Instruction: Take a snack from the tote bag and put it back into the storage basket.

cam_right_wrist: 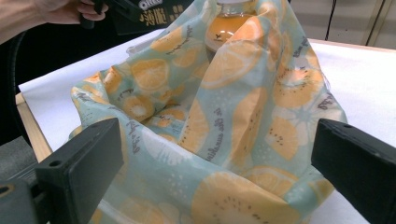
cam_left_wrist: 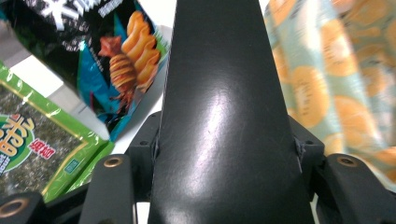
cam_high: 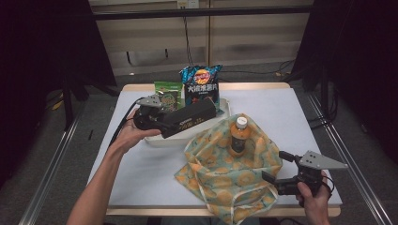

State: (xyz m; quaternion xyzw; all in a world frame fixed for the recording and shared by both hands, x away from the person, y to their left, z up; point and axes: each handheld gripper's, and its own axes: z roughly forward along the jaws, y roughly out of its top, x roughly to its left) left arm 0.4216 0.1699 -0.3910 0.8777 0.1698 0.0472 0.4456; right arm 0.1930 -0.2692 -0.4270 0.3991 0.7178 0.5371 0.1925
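Observation:
My left gripper is shut on a long black snack box and holds it tilted above the white tray. In the left gripper view the black box runs up between the jaws of the left gripper. A cloth bag with an orange-slice print lies on the table, with an orange drink bottle upright in it. My right gripper stands open at the bag's right edge. In the right gripper view the bag sits between the wide jaws of the right gripper, below the bottle.
A blue chips bag and a green seaweed packet stand at the back of the tray; the chips bag and the seaweed packet lie left of the box. The white table has bare room at front left and far right.

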